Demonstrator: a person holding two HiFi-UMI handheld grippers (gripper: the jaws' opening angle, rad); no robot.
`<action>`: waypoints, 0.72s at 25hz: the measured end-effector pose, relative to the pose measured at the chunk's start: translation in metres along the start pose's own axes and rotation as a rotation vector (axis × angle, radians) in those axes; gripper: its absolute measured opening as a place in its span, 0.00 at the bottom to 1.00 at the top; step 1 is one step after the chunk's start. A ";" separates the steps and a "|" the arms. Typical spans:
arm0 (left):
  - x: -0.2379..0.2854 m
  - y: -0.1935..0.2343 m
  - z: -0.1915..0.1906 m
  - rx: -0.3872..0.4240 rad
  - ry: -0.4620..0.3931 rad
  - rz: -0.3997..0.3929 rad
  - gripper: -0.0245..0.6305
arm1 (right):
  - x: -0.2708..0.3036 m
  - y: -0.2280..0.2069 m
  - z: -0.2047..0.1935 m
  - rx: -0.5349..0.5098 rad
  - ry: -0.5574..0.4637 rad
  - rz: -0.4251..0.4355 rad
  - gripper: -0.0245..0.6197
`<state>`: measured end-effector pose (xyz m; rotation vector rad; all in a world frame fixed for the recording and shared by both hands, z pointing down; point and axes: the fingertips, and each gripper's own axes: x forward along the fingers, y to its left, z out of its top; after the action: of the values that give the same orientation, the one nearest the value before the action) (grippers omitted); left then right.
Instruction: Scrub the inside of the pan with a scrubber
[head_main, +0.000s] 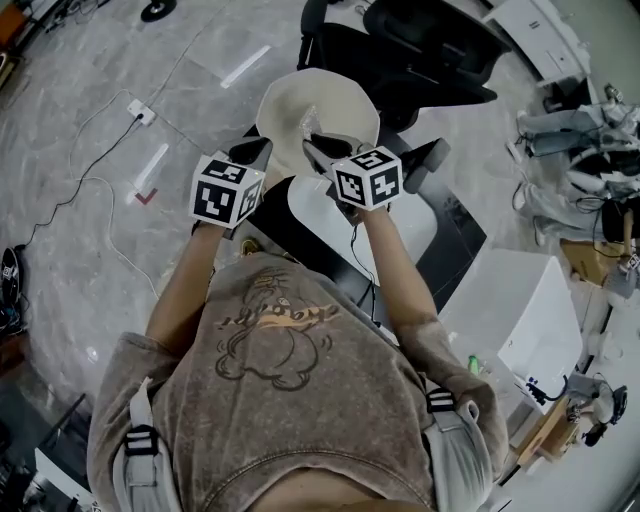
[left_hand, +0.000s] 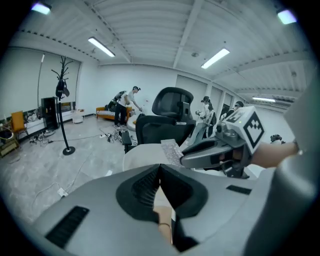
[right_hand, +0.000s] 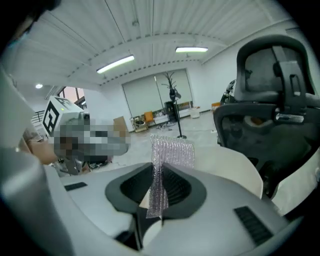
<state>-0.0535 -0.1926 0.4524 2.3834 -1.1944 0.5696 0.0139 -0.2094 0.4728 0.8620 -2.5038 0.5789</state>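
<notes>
From the head view, the person holds a cream, round pan (head_main: 275, 100) out over the floor in front of the body. The left gripper (head_main: 252, 153) reaches in from the pan's near-left edge. The right gripper (head_main: 318, 150) pokes into the bowl, with a small silvery scrubber (head_main: 311, 124) at its tip. One tool steadies the pan and the other brings the scrubber, which suits scrubbing the inside.

In the left gripper view, the ribbed dark pads meet at their tips. A tan, wood-toned pan handle (left_hand: 162, 218) with a thin metal ring is pinched between them lower down. The jaws are fully closed on it, likely so the pan cannot swing. The pan's smooth matt wall rises just beyond.

In the right gripper view, the jaws are pressed together on the scrubber, a thin, glittery mesh sheet. Its lower part is crumpled in the grip. Its upper part stands up as a flat rectangle, free to rub. It hangs over the pan's pale curved interior, and I cannot tell if they touch. A black office chair (right_hand: 270, 100) stands behind.
</notes>
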 end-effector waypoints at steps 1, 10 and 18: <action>-0.003 0.000 0.005 0.017 -0.028 0.017 0.06 | -0.007 0.005 0.006 -0.005 -0.048 -0.014 0.16; -0.022 0.006 0.025 0.091 -0.314 0.135 0.06 | -0.044 0.021 0.025 -0.135 -0.345 -0.172 0.16; -0.035 0.009 0.017 0.135 -0.438 0.220 0.06 | -0.068 0.020 0.029 -0.109 -0.509 -0.301 0.16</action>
<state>-0.0774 -0.1840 0.4219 2.5918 -1.6645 0.1964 0.0421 -0.1774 0.4090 1.4569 -2.7225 0.1280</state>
